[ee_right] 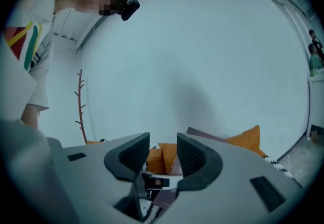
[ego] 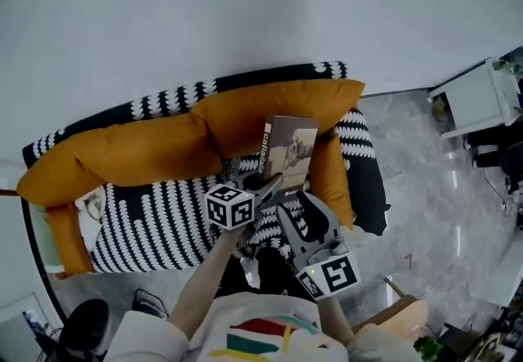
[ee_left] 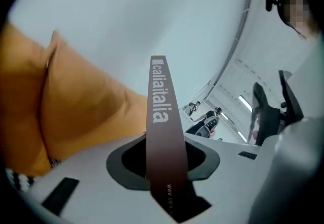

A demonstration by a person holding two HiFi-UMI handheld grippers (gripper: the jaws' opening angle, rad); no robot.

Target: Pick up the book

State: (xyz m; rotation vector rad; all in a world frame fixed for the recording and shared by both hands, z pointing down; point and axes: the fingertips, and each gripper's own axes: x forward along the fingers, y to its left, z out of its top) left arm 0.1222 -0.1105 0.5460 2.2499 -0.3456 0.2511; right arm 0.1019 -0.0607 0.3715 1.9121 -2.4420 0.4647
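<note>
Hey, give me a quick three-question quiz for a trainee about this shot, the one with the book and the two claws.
1. True or false: the right claw is clamped on the book.
2. Which colour are the cushions on the sofa behind the book? A green, B orange, C blue.
3. Fill in: the book is gripped by the ____ claw.
Key: 1 false, its jaws stand apart with nothing between them; 2 B; 3 left, the left claw is shut on the book's spine.
</note>
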